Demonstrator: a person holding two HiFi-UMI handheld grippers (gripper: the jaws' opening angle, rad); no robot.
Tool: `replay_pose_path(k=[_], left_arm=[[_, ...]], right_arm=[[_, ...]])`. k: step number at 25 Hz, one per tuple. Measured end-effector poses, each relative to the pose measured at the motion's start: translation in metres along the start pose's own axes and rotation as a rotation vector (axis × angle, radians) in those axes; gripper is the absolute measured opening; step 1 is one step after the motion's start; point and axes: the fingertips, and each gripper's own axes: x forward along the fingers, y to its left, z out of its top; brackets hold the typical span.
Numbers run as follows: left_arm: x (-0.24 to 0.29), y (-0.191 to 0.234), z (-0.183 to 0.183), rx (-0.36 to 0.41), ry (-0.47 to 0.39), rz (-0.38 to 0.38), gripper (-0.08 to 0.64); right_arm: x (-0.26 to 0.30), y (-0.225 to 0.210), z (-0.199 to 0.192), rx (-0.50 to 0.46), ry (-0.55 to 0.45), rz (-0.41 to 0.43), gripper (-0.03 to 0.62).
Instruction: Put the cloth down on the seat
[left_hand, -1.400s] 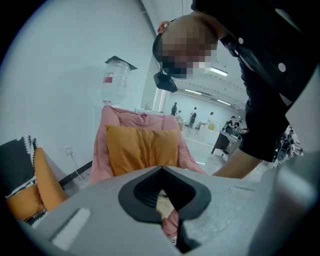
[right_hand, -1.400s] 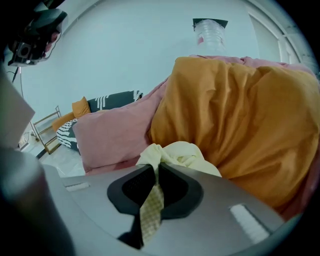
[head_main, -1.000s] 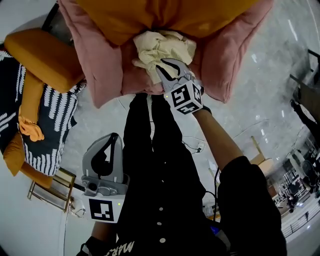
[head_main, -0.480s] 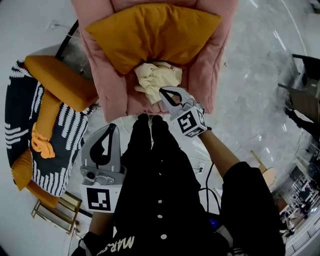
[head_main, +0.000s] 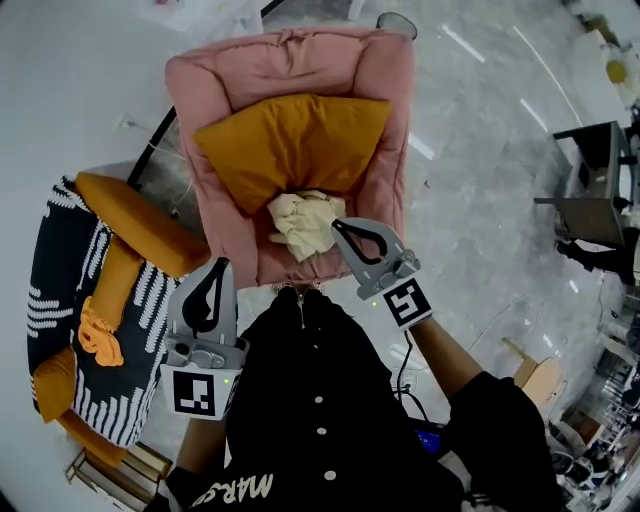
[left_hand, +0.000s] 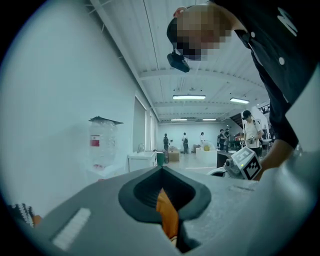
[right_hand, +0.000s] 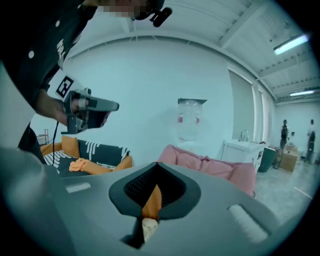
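A crumpled cream cloth (head_main: 300, 222) lies on the seat of a pink armchair (head_main: 385, 130), just in front of an orange cushion (head_main: 290, 140). My right gripper (head_main: 341, 229) hovers a little to the cloth's right, near the seat's front edge. It is shut, empty and apart from the cloth. My left gripper (head_main: 221, 267) is lower and to the left, beside the person's black shirt, shut with nothing in it. In the right gripper view a sliver of the cloth (right_hand: 148, 227) shows through the slit between the shut jaws.
A dark sofa with white stripes (head_main: 60, 270) and orange cushions (head_main: 130, 215) stands left of the armchair, with an orange rag (head_main: 100, 340) on it. A metal cart (head_main: 590, 190) is at the right. Glossy grey floor (head_main: 480, 160) lies around the chair.
My right gripper has drawn back from the cloth, which stays on the seat. The head view has pulled away, so the whole armchair now shows. The left gripper has hardly moved.
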Motion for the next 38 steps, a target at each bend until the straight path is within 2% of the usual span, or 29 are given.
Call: replay_pose_path(k=[3,8,14,20,26,32,38], left_arm=[[0.005,0.001,0.023,-0.008,-0.062,0.002,0.000],[0.010,0.009,0.039,-0.012,-0.095,0.009,0.000],[0.013,0.023,0.056,-0.007,-0.130,0.040,0.000],[0.012,0.033,0.069,0.021,-0.152,0.057,0.000],[0.004,0.050,0.067,0.034,-0.136,0.102,0.000],[0.000,0.062,0.068,0.036,-0.128,0.149,0.000],[0.005,0.060,0.077,0.049,-0.141,0.151,0.000]], right_arm=[[-0.019,-0.013,0.046,0.100,-0.138,-0.064,0.026],[-0.049,-0.038,0.081,0.142,-0.192,-0.145,0.026],[-0.081,-0.072,0.091,0.146,-0.206,-0.252,0.026],[-0.128,-0.109,0.120,0.138,-0.255,-0.436,0.026],[-0.160,-0.129,0.125,0.124,-0.291,-0.560,0.025],[-0.168,-0.145,0.122,0.162,-0.313,-0.600,0.025],[-0.166,-0.150,0.129,0.175,-0.334,-0.603,0.025]])
